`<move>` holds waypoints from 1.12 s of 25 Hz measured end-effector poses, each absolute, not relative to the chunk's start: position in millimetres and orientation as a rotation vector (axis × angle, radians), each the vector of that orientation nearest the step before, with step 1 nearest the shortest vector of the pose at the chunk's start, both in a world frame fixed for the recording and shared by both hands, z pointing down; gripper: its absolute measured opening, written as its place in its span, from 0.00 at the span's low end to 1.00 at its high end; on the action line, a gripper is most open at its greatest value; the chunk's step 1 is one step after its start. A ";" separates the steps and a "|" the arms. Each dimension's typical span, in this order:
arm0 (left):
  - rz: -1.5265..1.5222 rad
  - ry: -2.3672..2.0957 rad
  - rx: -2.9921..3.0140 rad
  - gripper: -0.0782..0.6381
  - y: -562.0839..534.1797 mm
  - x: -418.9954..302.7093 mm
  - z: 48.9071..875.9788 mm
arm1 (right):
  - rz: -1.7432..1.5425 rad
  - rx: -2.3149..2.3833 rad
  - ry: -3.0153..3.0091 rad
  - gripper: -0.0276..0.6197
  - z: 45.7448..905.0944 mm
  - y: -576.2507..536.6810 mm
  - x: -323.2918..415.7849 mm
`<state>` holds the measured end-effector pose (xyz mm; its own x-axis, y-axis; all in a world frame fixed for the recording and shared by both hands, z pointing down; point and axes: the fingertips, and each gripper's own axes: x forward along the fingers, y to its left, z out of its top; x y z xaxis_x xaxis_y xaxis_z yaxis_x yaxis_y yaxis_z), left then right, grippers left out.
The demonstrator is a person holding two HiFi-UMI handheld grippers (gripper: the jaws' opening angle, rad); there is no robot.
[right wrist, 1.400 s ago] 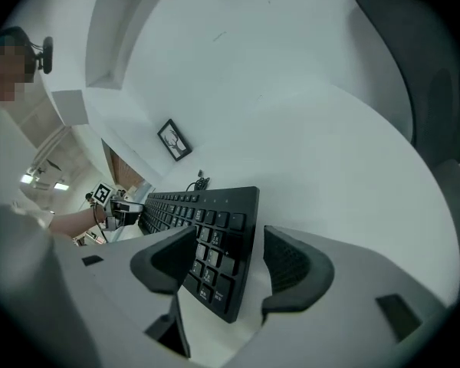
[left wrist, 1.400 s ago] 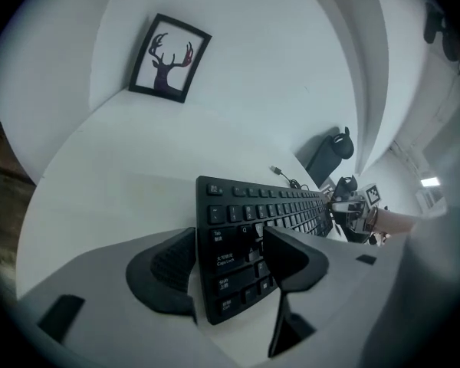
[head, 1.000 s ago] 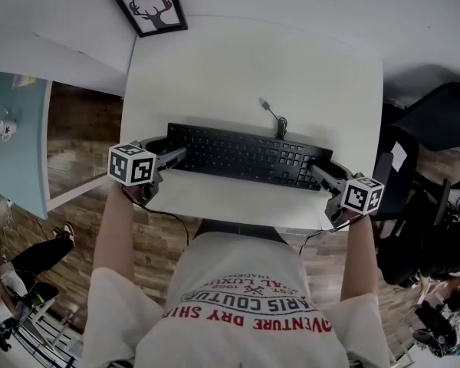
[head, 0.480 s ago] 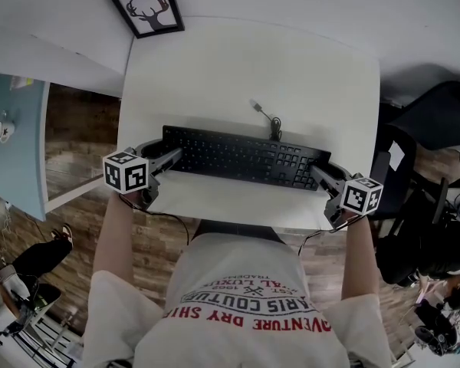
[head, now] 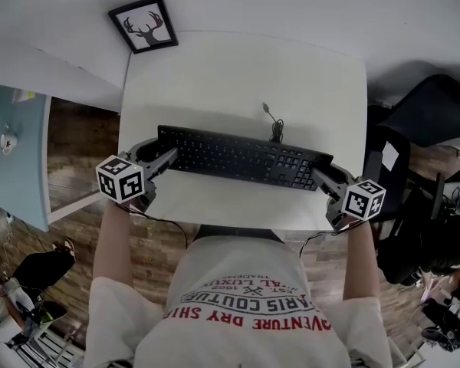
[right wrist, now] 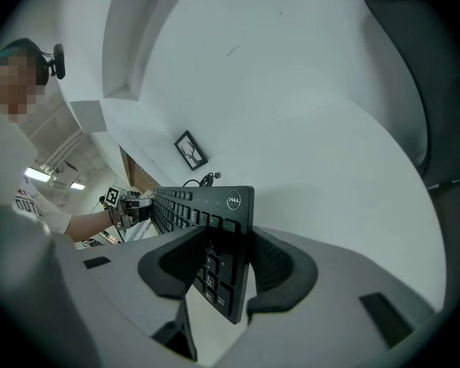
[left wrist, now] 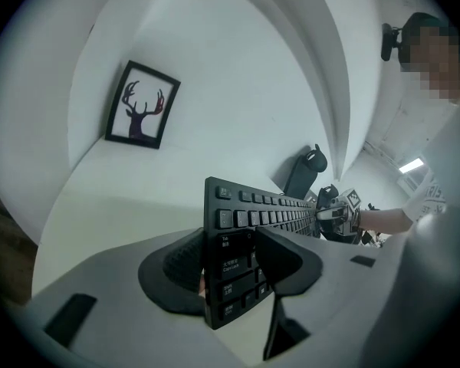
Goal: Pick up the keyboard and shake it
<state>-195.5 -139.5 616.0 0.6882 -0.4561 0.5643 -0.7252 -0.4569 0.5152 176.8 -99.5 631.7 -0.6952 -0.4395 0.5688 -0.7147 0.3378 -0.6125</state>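
A black keyboard lies across the near half of the white table, with its cable trailing toward the wall. My left gripper has the keyboard's left end between its jaws, which are closing, one pad on the keys and the other on the underside. My right gripper clamps the right end the same way, with both pads against it. I cannot tell whether the keyboard is off the table.
A framed deer picture leans at the table's far left corner. A black office chair stands to the right. A blue table is at the left over the wooden floor. The person's torso is at the table's near edge.
Both grippers' jaws have come in onto the keyboard's ends. The left marker cube has shifted slightly left and lower in the head view, and the view itself has tilted a little.
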 end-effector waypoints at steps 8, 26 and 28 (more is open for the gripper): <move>0.340 -0.959 2.292 0.41 -173.5 -181.4 547.0 | 1.030 1.116 -2.443 0.34 554.7 -136.1 191.5; -0.008 -1.134 2.731 0.40 -209.6 -187.8 336.2 | 0.196 1.309 -2.739 0.34 335.2 -173.7 184.1; -0.056 -1.160 2.784 0.40 -206.4 -190.1 312.5 | 0.093 1.331 -2.765 0.34 312.5 -170.8 181.7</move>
<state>-190.1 -206.4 312.5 0.7049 -0.7091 0.0139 -0.7045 -0.6978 0.1294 181.7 -170.8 312.5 -0.6222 -0.7776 0.0906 -0.7819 0.6229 -0.0237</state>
